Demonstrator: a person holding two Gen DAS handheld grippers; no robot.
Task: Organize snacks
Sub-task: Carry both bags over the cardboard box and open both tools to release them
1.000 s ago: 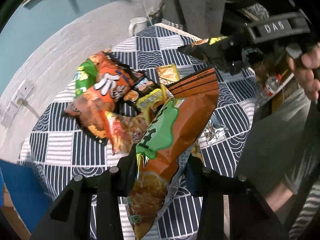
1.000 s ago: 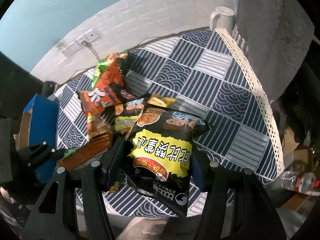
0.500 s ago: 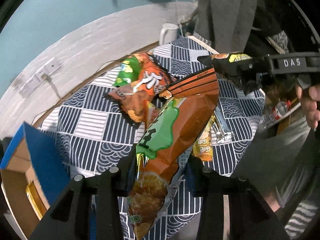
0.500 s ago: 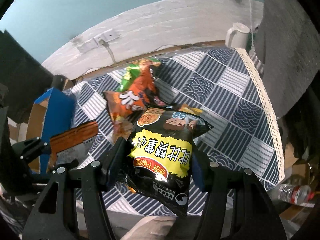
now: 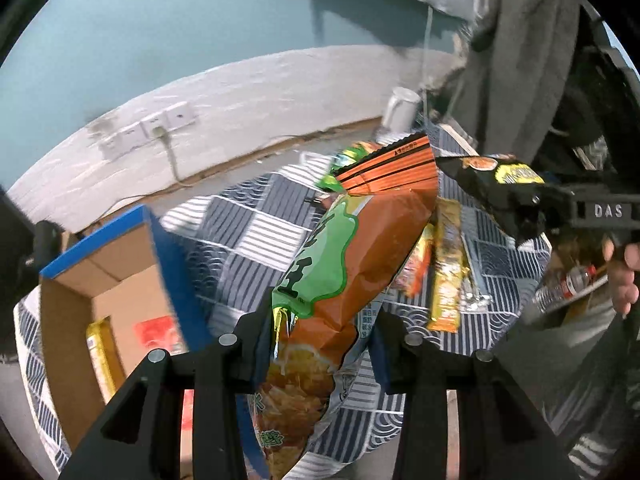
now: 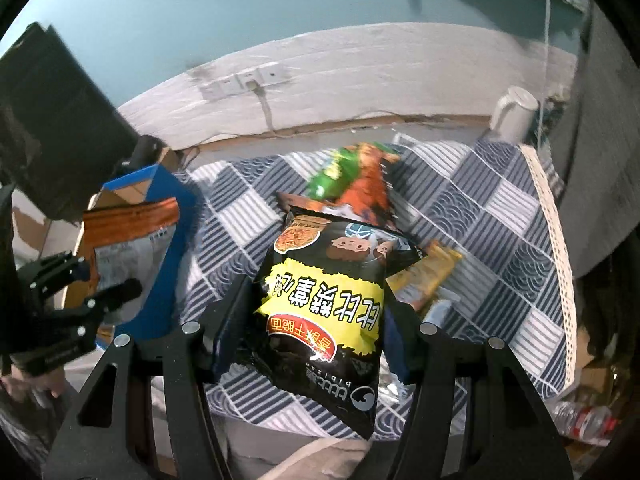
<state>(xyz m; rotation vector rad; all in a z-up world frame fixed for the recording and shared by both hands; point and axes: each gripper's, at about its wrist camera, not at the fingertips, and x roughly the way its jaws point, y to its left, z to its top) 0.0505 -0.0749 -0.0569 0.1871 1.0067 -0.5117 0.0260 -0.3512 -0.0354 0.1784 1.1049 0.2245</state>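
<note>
Orange crinkly foil, the chip bag (image 5: pixel 352 264) is light, puffy and slick, likely crushable, so a squeeze across the lower body suits it better than the flat seal on top. Left gripper (image 5: pixel 318 344) has its jaws partly closed, pinching that bag at its lower half, bag lifted above the bench (image 5: pixel 248 216). Black noodle-snack bag (image 6: pixel 332 292) looks the same sort: soft, airy, slippery film. Right gripper (image 6: pixel 316 332) jaws sit a bit wider, clamped on the black bag's sides, also held up off the bench. Cardboard box (image 5: pixel 100 280) with blue outer walls stands open at the left, a few packets already inside. Other snack packets (image 6: pixel 356 176) lie on the checked cloth.
</note>
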